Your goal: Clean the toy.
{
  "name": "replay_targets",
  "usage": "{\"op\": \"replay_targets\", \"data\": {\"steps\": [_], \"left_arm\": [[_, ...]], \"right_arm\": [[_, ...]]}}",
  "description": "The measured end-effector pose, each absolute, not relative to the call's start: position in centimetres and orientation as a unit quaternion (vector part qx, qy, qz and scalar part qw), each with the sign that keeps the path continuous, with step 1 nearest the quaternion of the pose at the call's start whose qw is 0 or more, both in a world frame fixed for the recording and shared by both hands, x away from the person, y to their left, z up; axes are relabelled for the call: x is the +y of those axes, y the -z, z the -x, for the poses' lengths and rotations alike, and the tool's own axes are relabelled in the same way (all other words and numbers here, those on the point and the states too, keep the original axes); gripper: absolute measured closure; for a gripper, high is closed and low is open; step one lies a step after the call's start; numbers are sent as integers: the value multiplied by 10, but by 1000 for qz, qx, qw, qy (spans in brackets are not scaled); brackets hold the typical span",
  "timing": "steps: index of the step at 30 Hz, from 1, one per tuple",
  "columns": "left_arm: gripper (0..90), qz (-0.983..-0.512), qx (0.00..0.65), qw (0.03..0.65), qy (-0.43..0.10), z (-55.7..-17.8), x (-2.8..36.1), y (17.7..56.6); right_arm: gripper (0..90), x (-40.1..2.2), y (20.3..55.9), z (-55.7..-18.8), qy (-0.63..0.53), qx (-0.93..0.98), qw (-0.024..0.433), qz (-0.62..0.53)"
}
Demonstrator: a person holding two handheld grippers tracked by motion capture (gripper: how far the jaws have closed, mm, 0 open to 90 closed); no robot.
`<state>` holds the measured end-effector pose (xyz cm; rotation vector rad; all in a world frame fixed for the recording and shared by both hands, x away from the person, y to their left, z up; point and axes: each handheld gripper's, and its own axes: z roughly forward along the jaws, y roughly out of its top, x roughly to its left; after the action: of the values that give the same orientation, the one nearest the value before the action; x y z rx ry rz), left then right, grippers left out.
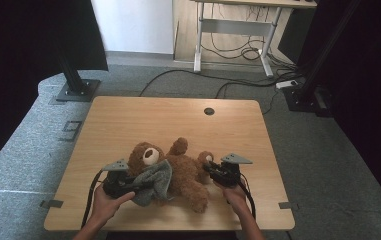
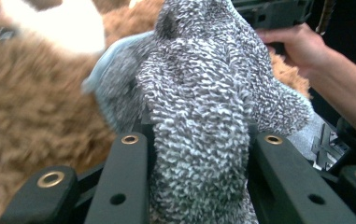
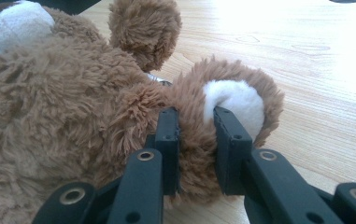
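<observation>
Left gripper jaws clamp the grey cloth; right gripper jaws pinch the bear's foot (white-soled).

From my seat, the far half of the bench is bare wood, so I have open passage there, with only the small cable hole near the back edge. The teddy bear sprawls across the near middle between both tongs, and the grey cloth drapes its left side, blocking any straight crossing there.
</observation>
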<state>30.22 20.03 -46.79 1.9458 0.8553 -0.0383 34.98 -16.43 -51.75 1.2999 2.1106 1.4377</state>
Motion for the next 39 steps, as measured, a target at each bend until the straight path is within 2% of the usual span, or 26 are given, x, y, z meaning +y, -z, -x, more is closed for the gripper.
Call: {"op": "replay_targets", "data": {"steps": [8,26,29,30,33,36,39], "left_arm": [[670,-805,358,472,19,-316,187,474],[670,-804,375,461,19,-329,190,482],[670,-803,376,463,23,-329,191,483],[670,-802,375,463,23,-329,191,483],[670,-802,375,465,24,-328,192,483],[670,-801,376,465,24,-328,192,483],[670,-801,376,466,23,-328,192,483]], "right_arm": [[733,-166,517,-348,-499,730,140,-445],[715,-174,512,-335,-500,737,139,-433],[599,-179,506,-333,-503,730,153,-436],[599,-179,506,-333,-503,730,153,-436],[481,-182,497,-333,-508,719,168,-443],[412,-179,484,-334,-515,716,170,-440],[388,-174,479,-336,-520,719,160,-432]]}}
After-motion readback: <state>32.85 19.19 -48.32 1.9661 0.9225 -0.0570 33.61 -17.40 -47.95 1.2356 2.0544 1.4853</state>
